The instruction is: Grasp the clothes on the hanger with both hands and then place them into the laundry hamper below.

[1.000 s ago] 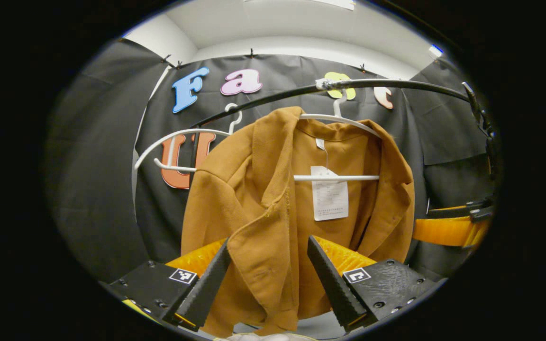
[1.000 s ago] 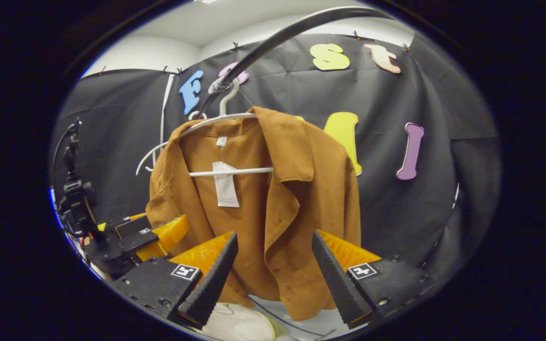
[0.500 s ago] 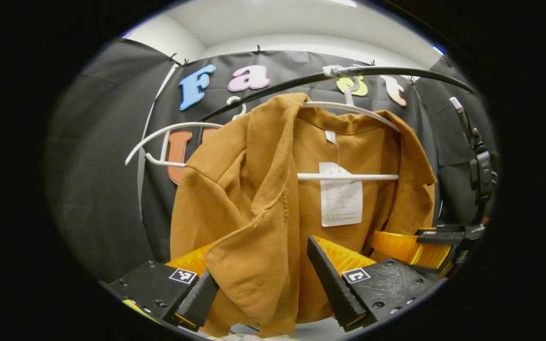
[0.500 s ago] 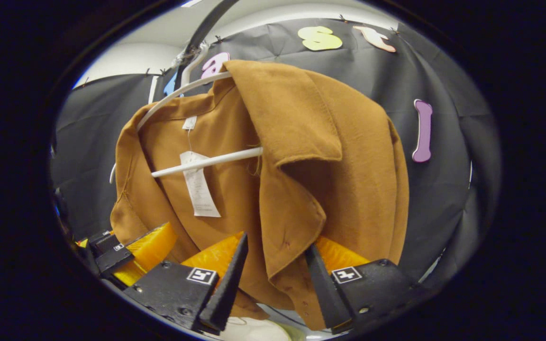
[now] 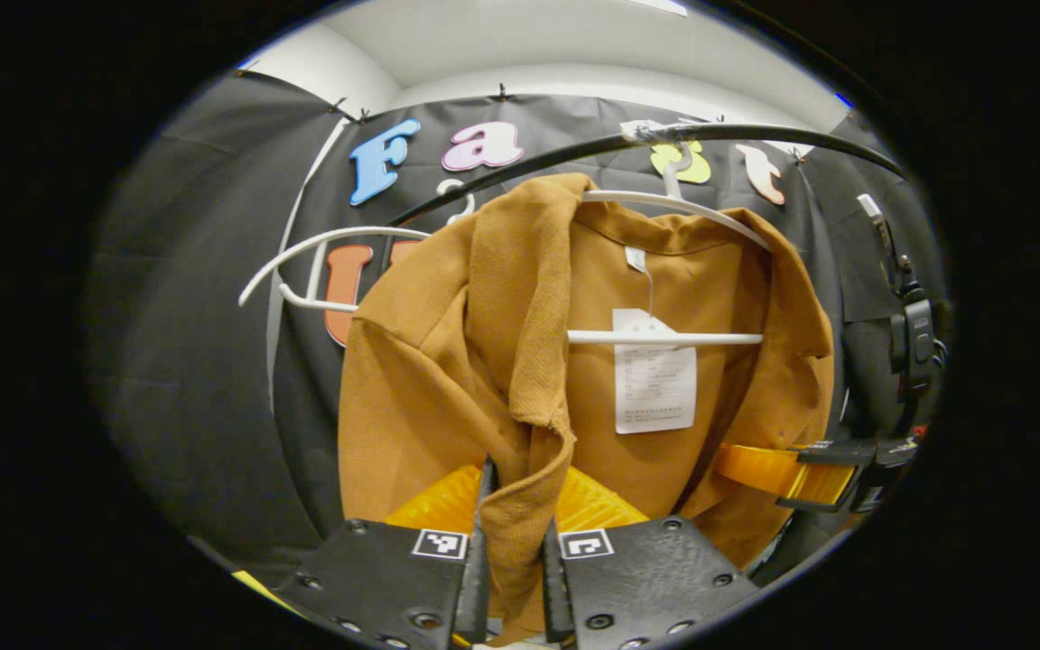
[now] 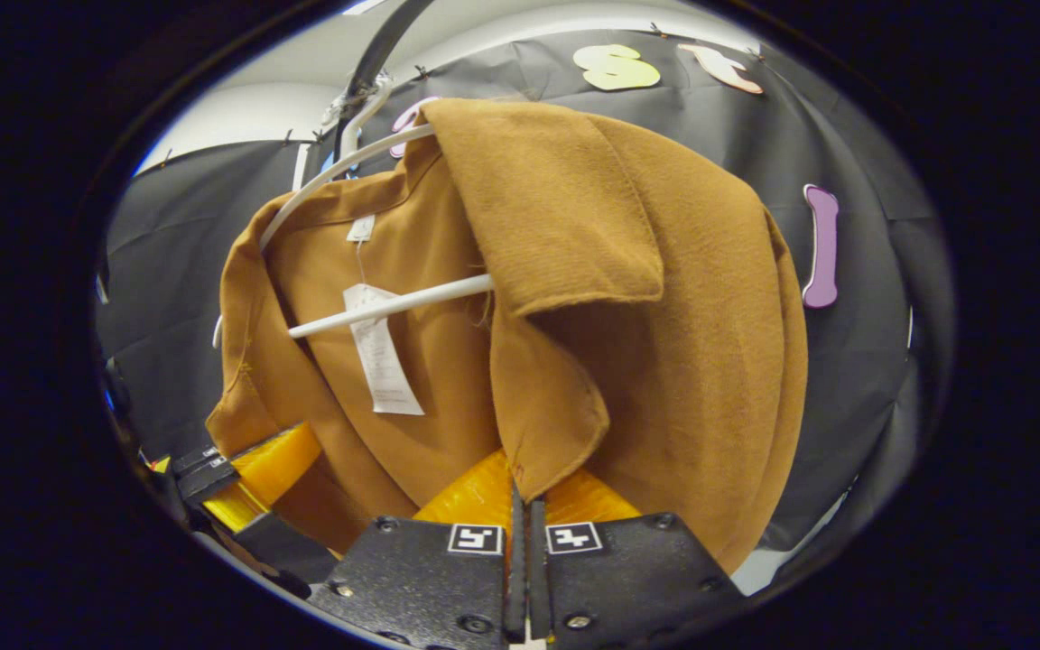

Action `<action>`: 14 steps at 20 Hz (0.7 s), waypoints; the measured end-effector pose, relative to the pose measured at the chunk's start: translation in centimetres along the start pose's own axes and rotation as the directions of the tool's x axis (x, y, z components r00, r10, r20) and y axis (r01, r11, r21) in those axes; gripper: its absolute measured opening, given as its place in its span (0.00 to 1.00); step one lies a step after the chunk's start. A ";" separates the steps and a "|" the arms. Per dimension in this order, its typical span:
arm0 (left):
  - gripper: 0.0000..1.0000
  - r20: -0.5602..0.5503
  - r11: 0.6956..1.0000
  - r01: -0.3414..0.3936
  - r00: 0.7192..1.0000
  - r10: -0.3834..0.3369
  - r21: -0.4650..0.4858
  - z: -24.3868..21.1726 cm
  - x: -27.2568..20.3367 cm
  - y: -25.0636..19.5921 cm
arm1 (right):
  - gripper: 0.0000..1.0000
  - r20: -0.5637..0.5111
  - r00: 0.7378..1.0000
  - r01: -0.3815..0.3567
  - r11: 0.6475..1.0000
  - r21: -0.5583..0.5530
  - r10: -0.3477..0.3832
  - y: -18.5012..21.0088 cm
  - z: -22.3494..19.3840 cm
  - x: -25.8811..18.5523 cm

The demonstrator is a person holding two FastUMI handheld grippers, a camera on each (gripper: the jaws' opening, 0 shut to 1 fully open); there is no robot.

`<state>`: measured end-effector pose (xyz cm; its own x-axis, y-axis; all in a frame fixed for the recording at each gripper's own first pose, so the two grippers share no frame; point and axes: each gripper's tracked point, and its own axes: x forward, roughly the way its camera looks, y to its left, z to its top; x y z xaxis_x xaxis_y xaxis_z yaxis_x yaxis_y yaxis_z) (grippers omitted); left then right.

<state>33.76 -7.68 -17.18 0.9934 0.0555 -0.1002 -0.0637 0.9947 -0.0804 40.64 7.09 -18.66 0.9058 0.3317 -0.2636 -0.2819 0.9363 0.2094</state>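
Note:
A brown jacket (image 5: 430,379) hangs open on a white hanger (image 5: 664,338) hooked over a black rail (image 5: 755,135). In the left gripper view my left gripper (image 5: 513,578) is shut on the jacket's front edge, the cloth bunched between both fingers. In the right gripper view my right gripper (image 6: 524,542) is shut on the tip of the other lapel of the jacket (image 6: 691,343), below the hanger (image 6: 394,305). The right gripper (image 5: 782,469) also shows low at the right of the left gripper view, against the jacket's far side. The left gripper (image 6: 258,460) shows at the lower left of the right gripper view.
A second, bare white hanger (image 5: 321,244) hangs on the rail to the left of the jacket. A white paper tag (image 5: 654,384) dangles from the collar inside the jacket. A black device on a stand (image 5: 908,334) rises at the right edge.
Both grippers have closed: the left on the jacket's front edge, the right on the lapel tip. Both had been open around the cloth and moved a little closer.

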 end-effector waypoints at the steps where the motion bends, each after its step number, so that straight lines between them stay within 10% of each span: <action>1: 0.11 -0.003 1.000 0.016 1.000 -0.016 -0.008 -0.1 0.0 -0.4 | 0.04 -0.005 1.000 -0.022 1.000 0.004 0.022 0.2 0.0 -0.2; 14: 0.02 -0.033 0.996 -0.079 0.996 0.081 0.049 0.9 -0.1 2.5 | 0.04 0.104 0.952 -0.304 0.935 0.186 0.289 -1.4 4.1 -4.6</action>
<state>33.57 -5.07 -16.44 0.9814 0.1325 -0.1392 -0.1371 0.9903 -0.0235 38.19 3.81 -13.88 0.8135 0.5741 -0.0929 -0.4798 0.7528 0.4506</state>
